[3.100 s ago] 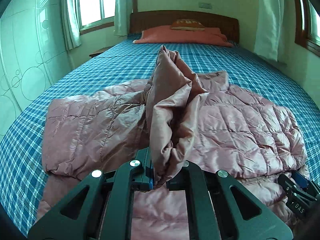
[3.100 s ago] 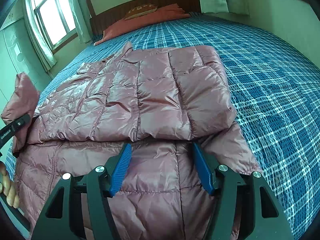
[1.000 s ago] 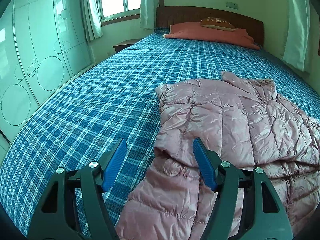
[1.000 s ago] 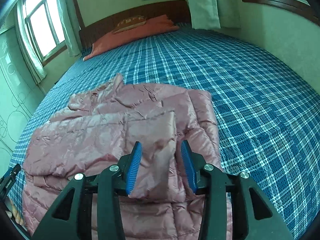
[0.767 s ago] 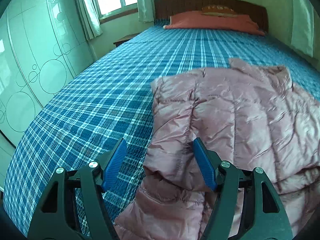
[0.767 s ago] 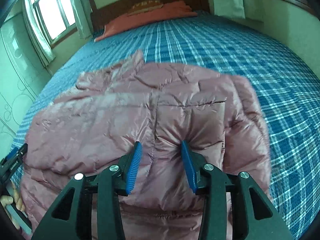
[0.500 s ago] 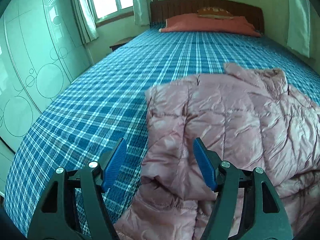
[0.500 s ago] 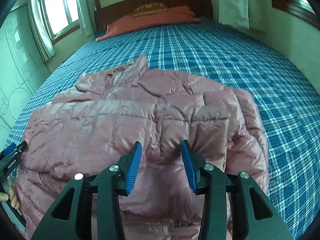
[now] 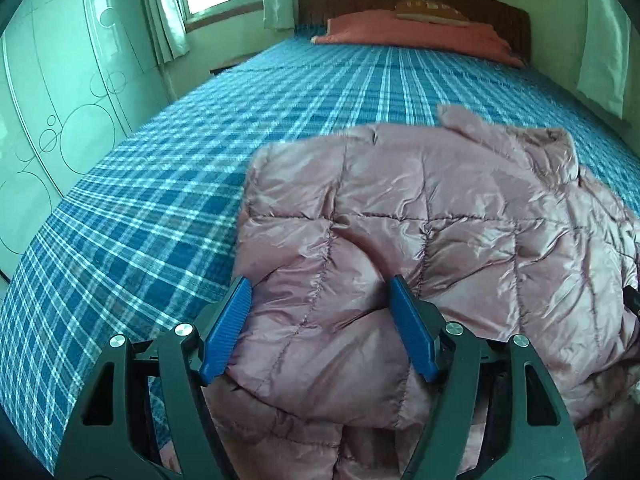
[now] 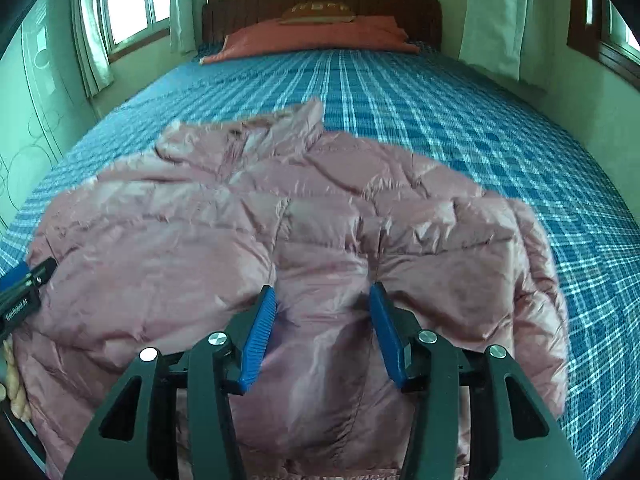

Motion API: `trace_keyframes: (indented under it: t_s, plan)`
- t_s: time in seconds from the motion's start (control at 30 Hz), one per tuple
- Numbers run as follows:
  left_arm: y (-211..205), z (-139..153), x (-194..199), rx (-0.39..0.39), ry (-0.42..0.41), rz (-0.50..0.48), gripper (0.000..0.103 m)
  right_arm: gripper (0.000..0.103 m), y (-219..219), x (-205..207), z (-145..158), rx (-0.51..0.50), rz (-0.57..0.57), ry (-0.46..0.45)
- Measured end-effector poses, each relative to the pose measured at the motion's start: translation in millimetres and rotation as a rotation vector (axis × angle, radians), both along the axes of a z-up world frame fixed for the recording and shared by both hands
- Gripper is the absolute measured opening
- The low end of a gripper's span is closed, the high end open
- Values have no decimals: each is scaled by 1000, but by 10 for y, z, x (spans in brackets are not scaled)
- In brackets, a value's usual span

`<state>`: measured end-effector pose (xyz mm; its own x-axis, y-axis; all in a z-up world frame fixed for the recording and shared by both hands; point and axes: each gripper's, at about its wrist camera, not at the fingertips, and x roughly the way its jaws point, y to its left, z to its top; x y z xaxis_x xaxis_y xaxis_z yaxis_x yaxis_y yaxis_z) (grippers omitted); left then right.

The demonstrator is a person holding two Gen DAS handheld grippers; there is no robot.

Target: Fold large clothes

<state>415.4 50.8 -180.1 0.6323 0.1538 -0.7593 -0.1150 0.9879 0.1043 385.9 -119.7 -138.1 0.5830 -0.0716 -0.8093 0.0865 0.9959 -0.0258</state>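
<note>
A pink quilted down jacket [image 9: 420,240] lies folded on the blue plaid bed, collar toward the headboard; it also shows in the right wrist view [image 10: 280,232]. My left gripper [image 9: 320,292] is open, its blue pads straddling the jacket's near left part without closing on it. My right gripper [image 10: 322,300] is open with a narrower gap, its pads pressed against a puffed panel on the jacket's near right part. The left gripper's tip shows at the left edge of the right wrist view [image 10: 24,292].
The blue plaid bedspread [image 9: 160,216] stretches to a wooden headboard [image 10: 320,4] with an orange pillow [image 9: 408,32]. A wardrobe [image 9: 48,92] stands left of the bed. Windows and curtains line both side walls. Bare bedspread lies right of the jacket [image 10: 560,160].
Three seconds ago my left gripper held a lifted fold of the jacket; it has let go. Both grippers have since moved forward, low over the jacket's near edge. Both stay open.
</note>
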Motion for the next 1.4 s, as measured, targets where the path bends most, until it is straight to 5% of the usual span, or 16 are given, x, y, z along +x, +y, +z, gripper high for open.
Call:
trace_keyframes:
  t_s: [0.17, 0.33, 0.63, 0.87, 1.4]
  plan:
    - [93, 106, -109, -32, 7, -3, 72, 52, -109, -211, 268, 90, -12, -41]
    - [451, 229, -610, -98, 5, 16, 73, 60, -430, -945, 516, 108, -43, -82]
    - [1267, 113, -1920, -234, 104, 128, 74, 60, -1335, -2562, 414, 184, -245, 19]
    - [1578, 81, -2870, -372, 110, 240, 74, 60, -1522, -3455, 280, 289, -328, 46]
    - [1675, 61, -4014, -733, 62, 358, 75, 61, -1310, -4296, 235, 546, -358, -14]
